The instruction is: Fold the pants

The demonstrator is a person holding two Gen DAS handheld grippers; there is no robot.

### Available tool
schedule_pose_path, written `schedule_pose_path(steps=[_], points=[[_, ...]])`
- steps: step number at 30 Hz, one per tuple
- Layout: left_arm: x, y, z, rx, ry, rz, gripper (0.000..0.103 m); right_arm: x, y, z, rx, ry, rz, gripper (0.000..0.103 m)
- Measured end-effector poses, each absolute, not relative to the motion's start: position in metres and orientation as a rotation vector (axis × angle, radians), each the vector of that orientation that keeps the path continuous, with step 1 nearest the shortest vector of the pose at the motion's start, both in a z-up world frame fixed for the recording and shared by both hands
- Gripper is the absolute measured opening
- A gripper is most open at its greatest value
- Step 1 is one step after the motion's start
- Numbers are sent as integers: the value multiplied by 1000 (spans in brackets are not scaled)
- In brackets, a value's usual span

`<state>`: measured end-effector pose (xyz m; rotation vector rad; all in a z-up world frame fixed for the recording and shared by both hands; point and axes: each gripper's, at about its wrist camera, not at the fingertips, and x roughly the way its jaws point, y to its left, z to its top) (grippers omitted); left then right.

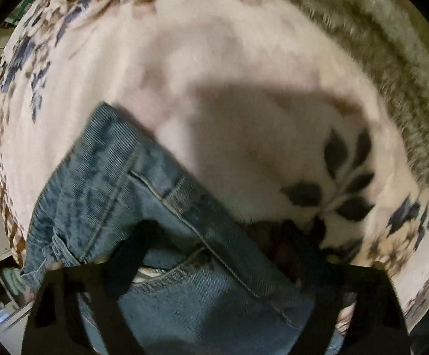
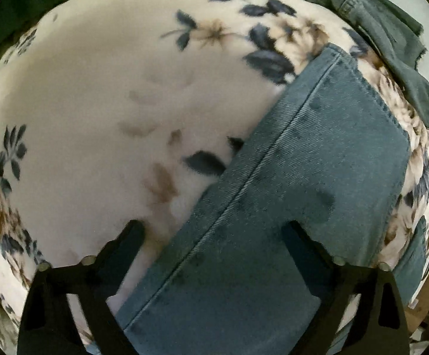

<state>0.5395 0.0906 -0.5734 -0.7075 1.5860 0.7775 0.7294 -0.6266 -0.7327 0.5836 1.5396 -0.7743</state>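
The left gripper is over the waist end of the jeans on a flowered blanket, its fingers spread, one over the pocket; whether it grips denim cannot be told. The right gripper hovers wide open astride a leg, which runs away up and to the right. A second dark garment lies beyond.
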Motion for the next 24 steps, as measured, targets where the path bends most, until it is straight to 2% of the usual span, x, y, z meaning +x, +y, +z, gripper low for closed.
schedule_pose_path(steps=[1, 2, 3, 5, 6, 12, 14, 18, 20, 24], points=[[539, 89, -569, -701, 1575, 770, 45, 731, -625, -733, 578, 1542, -773, 75], [538, 88, -562, -684, 1567, 771, 38, 728, -625, -731, 573, 1542, -771, 62], [535, 86, -557, -685, 1558, 763, 31, 725, -625, -729, 567, 1544, -764, 53], [526, 83, -543, -702, 1517, 719, 26, 717, -620, -721, 566, 1548, -751, 13], [521, 83, -538, -710, 1496, 700, 21, 713, -619, -719, 576, 1553, -736, 9], [468, 67, -452, -763, 1316, 549, 15, 679, -616, -666, 606, 1453, -673, 7], [439, 59, -412, -785, 1261, 510, 14, 660, -617, -643, 613, 1410, -653, 7], [366, 82, -373, -844, 1179, 449, 13, 610, -624, -596, 614, 1344, -607, 6], [335, 104, -384, -865, 1168, 441, 12, 576, -638, -566, 633, 1325, -586, 6], [262, 97, -403, -880, 1198, 476, 11, 494, -649, -533, 643, 1322, -571, 6]])
